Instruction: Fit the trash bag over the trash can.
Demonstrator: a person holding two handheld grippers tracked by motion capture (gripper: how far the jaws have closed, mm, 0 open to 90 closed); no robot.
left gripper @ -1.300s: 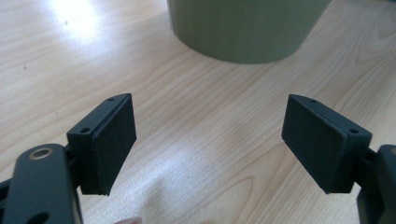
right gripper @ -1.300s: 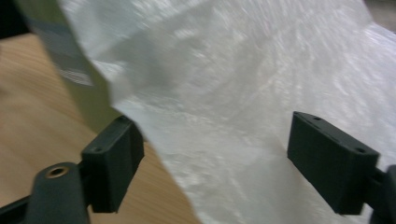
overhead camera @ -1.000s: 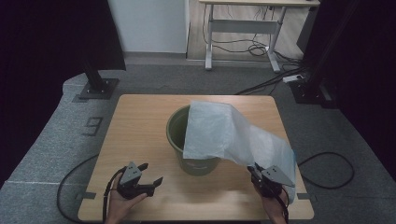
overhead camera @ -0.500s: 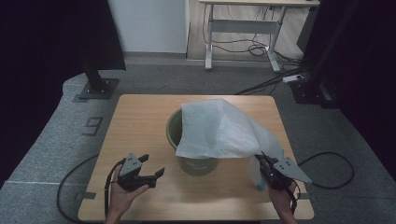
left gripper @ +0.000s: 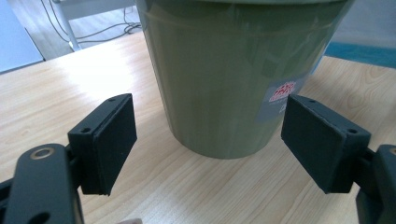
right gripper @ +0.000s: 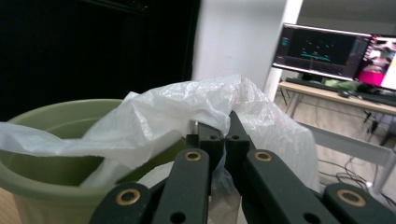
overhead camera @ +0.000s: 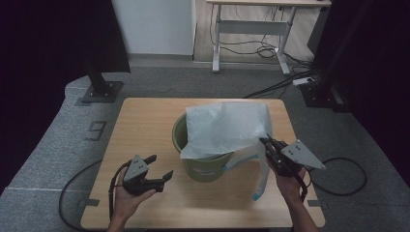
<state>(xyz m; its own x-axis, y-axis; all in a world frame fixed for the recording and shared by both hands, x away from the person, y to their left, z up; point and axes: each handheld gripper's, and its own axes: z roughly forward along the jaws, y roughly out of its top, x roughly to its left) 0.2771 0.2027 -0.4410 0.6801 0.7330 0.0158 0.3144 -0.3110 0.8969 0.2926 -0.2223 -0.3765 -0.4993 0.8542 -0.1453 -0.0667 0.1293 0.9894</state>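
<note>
A thin white plastic bag (overhead camera: 225,128) is being held over the mouth of a green bucket (overhead camera: 205,166) in the middle of the table (overhead camera: 145,121). Its edge is being pinched between the closed jaws of the right gripper (overhead camera: 265,141). The left gripper (overhead camera: 162,166) is being kept wide and empty beside the bucket. The bag is likely being handled as light, limp and slippery, best gripped at its rim.

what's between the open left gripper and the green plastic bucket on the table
Nothing but bare wooden tabletop. The left gripper view shows the left gripper facing the green plastic bucket, its fingers apart and empty.
</note>
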